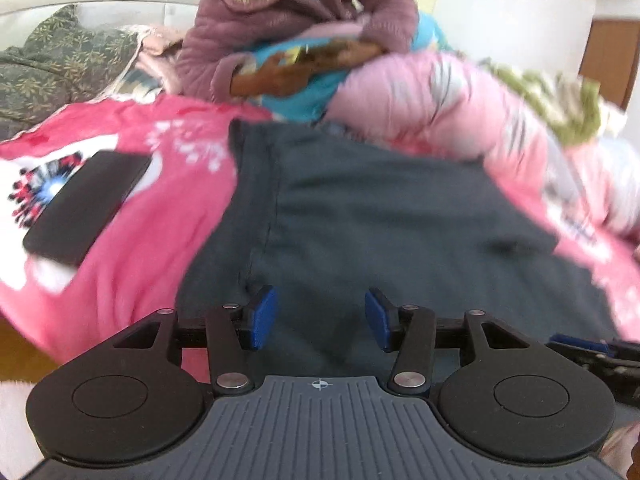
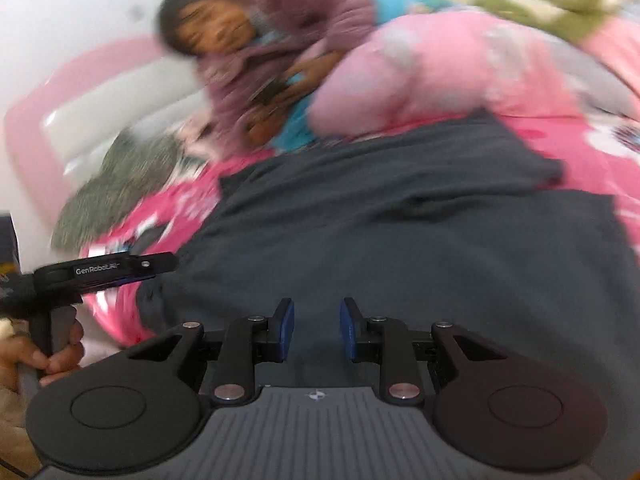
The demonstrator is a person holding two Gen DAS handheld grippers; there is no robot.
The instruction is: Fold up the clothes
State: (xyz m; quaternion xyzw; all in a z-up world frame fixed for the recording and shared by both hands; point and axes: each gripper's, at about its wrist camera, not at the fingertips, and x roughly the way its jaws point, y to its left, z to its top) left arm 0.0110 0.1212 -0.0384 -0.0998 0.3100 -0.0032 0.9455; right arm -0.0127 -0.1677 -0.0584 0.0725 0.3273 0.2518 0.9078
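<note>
Looking along the left gripper, its blue pads stand spread with nothing between them, over a dark grey cloth garment lying on a bright pink printed bedsheet; only this view shows a flat black phone-like slab at left. The right wrist view, probably too blurred for detail, shows the right gripper narrowly parted, empty, and a hand gripping the other tool's handle.
</note>
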